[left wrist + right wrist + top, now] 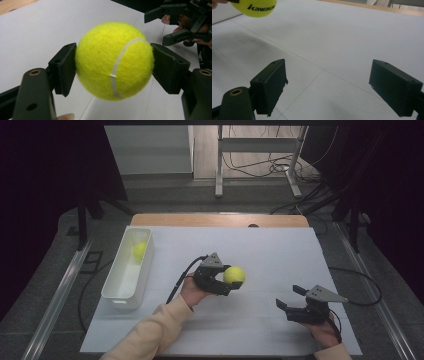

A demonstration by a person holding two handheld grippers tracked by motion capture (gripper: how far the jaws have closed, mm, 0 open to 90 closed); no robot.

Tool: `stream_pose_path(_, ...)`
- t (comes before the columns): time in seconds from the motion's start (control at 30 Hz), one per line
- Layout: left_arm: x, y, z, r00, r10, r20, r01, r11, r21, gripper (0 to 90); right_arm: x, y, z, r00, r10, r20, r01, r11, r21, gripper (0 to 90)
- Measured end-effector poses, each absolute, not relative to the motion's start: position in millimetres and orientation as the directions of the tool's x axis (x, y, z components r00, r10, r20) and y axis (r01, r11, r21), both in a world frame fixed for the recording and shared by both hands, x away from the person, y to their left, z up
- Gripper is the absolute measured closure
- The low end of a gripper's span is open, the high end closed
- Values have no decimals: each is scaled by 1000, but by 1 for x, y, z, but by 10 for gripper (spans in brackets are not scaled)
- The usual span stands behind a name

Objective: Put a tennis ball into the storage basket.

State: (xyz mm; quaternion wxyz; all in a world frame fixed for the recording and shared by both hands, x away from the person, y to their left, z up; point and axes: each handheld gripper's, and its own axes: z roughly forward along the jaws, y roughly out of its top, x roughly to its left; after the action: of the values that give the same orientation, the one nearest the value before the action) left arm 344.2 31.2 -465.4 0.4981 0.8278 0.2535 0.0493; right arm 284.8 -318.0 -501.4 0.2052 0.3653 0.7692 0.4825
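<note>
Your left gripper [231,281] clamps tennis ball [234,275], one jaw on each side, ball lifted off white table sheet [260,255] near its middle. Ball: fuzzy bright yellow, round (no long axis), white seam curving down face toward left gripper's camera, black "kawasa…" lettering on side seen from right gripper view. Your right gripper [292,298] sits near front right, jaws wide apart, holding nothing. Far left: white bin [120,295] with second yellow ball [139,251] inside.
</note>
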Motion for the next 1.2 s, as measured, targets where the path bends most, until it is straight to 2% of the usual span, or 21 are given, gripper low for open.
stream_pose_path(1.2,346,70,-439,821,541,-182,382,-285,879,265,285,-318,-502,-650,759,34,362,270,892,148)
